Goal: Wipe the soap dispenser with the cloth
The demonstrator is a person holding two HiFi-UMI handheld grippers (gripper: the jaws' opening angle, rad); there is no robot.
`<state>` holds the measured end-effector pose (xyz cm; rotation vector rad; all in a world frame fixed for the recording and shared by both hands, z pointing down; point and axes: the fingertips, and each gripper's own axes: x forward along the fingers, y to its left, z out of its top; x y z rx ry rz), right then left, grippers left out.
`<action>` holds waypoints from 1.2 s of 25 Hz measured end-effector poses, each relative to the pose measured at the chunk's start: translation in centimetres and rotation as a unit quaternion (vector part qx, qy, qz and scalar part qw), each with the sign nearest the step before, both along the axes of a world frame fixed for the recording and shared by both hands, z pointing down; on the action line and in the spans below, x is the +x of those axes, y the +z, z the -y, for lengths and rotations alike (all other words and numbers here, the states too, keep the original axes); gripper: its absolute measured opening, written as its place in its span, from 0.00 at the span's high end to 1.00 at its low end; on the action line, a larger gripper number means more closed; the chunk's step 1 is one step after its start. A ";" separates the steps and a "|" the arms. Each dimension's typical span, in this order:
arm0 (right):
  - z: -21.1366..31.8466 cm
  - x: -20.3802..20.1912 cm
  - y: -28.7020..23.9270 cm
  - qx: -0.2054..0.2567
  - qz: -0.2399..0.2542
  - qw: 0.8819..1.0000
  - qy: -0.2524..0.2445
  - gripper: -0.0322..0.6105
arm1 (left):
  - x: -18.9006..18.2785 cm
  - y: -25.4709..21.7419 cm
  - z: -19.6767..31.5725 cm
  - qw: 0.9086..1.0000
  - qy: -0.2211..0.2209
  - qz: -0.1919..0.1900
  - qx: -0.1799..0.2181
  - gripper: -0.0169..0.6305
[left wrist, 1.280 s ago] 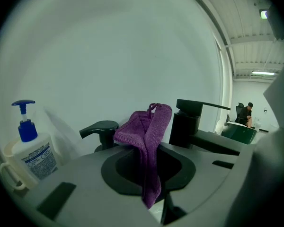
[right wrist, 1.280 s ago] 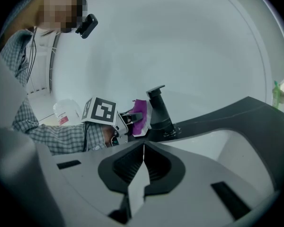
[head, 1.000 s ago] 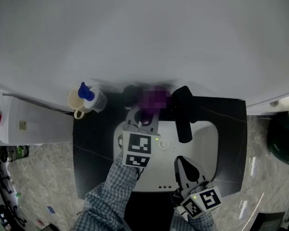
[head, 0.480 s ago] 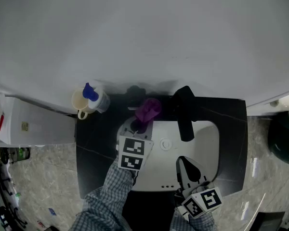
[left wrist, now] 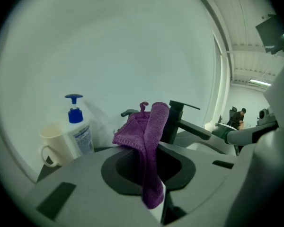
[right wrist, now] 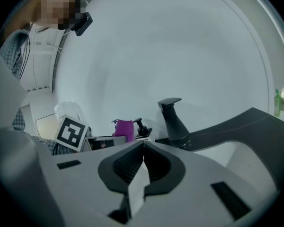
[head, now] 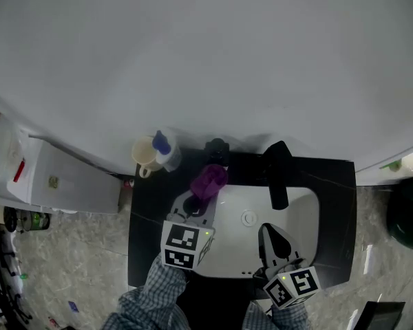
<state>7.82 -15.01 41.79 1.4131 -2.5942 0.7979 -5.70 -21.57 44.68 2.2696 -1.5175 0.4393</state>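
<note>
My left gripper [head: 199,199] is shut on a purple cloth [head: 208,180], which stands up bunched above the jaws and hangs down between them [left wrist: 146,126]. A black-pump soap dispenser [head: 217,148] stands on the dark counter just behind the cloth; in the left gripper view only its pump [left wrist: 129,112] shows beside the cloth. I cannot tell whether cloth and dispenser touch. My right gripper [head: 270,232] is shut on nothing above the near part of the white basin [head: 299,208]. The right gripper view shows its jaws [right wrist: 143,144] closed, with the cloth [right wrist: 124,126] and dispenser [right wrist: 140,126] beyond.
A blue-pump bottle [head: 164,145] and a cream mug [head: 145,156] stand at the counter's back left. A black faucet [head: 277,172] reaches over the basin's back edge. A white wall rises behind the counter. A white cabinet [head: 62,177] is on the left.
The left gripper has drawn the cloth back from beside the dispenser towards me and to the left. The head view has shifted. The right gripper has barely moved.
</note>
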 end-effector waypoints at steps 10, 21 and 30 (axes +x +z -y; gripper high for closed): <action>-0.5 -2.0 -2.8 0.032 -0.012 0.999 0.001 0.92 | -2.6 -4.3 -6.5 0.998 0.044 -0.034 0.013 0.89; -2.4 -4.0 -3.2 0.039 -0.032 0.999 0.007 0.92 | -4.4 -3.8 -9.1 0.995 0.032 -0.091 0.014 0.89; -4.5 -4.6 -4.9 0.061 -0.040 0.997 -0.013 0.92 | -4.9 -5.5 -12.1 0.995 0.024 -0.091 0.036 0.89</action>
